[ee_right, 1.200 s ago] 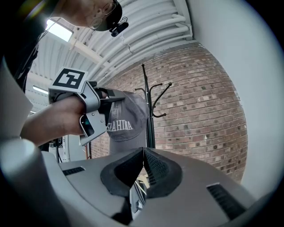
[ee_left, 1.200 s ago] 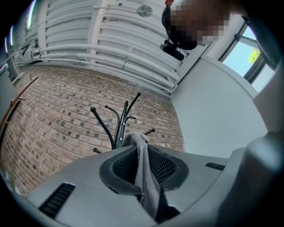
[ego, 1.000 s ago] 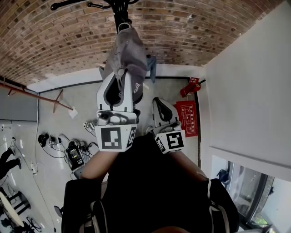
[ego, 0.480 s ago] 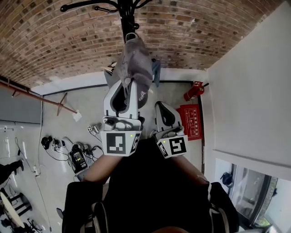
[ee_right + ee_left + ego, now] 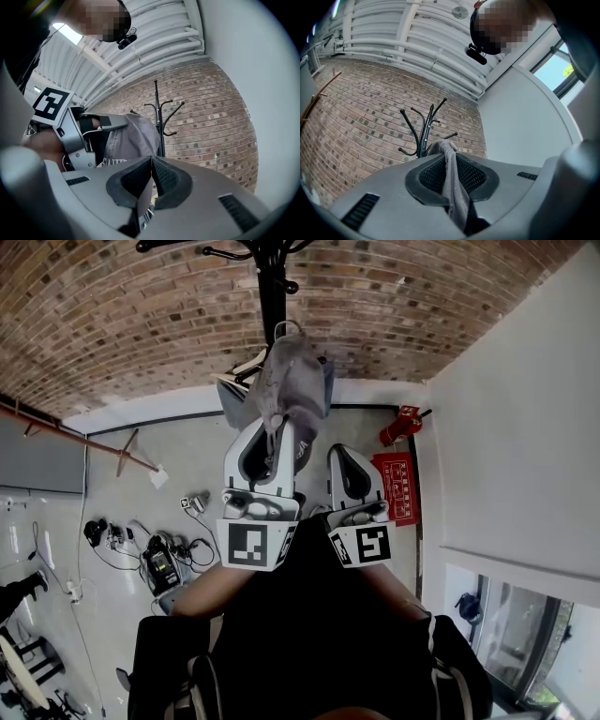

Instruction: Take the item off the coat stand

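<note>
A grey cap [image 5: 292,381] hangs in front of the black coat stand [image 5: 273,292], its top close to the pole. I cannot tell whether it still touches a hook. My left gripper [image 5: 274,430] is shut on the cap's lower edge, and the grey cloth [image 5: 453,180] runs down between its pads. The stand's hooks [image 5: 423,129] rise behind it. My right gripper [image 5: 348,463] hovers just right of the left one, shut with nothing in it [image 5: 151,174]. From the right gripper view the cap [image 5: 136,136] and left gripper [image 5: 82,133] sit left of the stand pole [image 5: 157,110].
A brick wall [image 5: 141,324] stands behind the stand and a white wall [image 5: 506,399] closes the right side. A red fire extinguisher [image 5: 395,424] and a red sign [image 5: 395,486] sit at its foot. Cables and gear [image 5: 155,559] lie on the floor at the left.
In the head view the cap and both grippers have shifted right and a little lower, and more of the stand's pole and hooks shows above the cap. The left grip is unchanged.
</note>
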Demonstrator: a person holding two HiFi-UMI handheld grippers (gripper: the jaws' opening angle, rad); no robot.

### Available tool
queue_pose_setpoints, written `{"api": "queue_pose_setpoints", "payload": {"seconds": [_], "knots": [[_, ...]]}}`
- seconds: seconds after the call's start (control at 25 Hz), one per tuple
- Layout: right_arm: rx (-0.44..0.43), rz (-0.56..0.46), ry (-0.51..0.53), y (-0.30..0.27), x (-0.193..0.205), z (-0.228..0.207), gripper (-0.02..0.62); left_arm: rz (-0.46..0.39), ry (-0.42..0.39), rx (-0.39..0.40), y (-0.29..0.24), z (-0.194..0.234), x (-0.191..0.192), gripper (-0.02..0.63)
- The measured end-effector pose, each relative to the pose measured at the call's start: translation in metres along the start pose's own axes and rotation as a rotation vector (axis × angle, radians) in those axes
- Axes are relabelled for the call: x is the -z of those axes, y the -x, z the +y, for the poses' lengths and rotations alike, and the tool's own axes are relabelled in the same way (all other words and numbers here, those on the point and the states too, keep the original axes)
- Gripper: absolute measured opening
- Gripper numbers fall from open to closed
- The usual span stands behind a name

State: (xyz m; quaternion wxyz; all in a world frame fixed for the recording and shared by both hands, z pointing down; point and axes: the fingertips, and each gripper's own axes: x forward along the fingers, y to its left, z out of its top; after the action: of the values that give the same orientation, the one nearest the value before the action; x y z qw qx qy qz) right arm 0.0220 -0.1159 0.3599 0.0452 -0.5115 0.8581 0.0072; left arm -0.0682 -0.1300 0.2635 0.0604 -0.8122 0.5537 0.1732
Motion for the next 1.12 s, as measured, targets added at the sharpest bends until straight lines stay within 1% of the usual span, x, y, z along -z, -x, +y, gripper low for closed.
{"api": "queue_pose_setpoints", "payload": {"seconds": [0.24, 0.48, 0.72, 0.88, 1.04, 1.12], "knots": [[-0.012, -0.007, 0.005, -0.003, -0.001, 0.006, 0.018, 0.028, -0.007, -0.019, 0.012, 0.005, 0.012, 0.077], [-0.032, -0.024, -0.04, -0.01, -0.009, 0.01, 0.018, 0.058, -0.012, -0.05, 0.018, 0.015, 0.024, 0.077], [-0.041, -0.011, -0.037, -0.017, -0.005, 0.021, 0.018, 0.086, -0.009, -0.069, 0.033, 0.03, 0.036, 0.077], [-0.039, 0.003, -0.013, -0.023, -0.005, 0.022, 0.018, 0.102, -0.013, -0.071, 0.036, 0.037, 0.046, 0.077], [-0.042, 0.023, 0.02, -0.027, -0.001, 0.028, 0.018, 0.11, 0.004, -0.084, 0.04, 0.046, 0.054, 0.077], [-0.044, 0.032, 0.036, -0.03, 0.002, 0.031, 0.018, 0.128, 0.008, -0.085, 0.044, 0.05, 0.061, 0.077]]}}
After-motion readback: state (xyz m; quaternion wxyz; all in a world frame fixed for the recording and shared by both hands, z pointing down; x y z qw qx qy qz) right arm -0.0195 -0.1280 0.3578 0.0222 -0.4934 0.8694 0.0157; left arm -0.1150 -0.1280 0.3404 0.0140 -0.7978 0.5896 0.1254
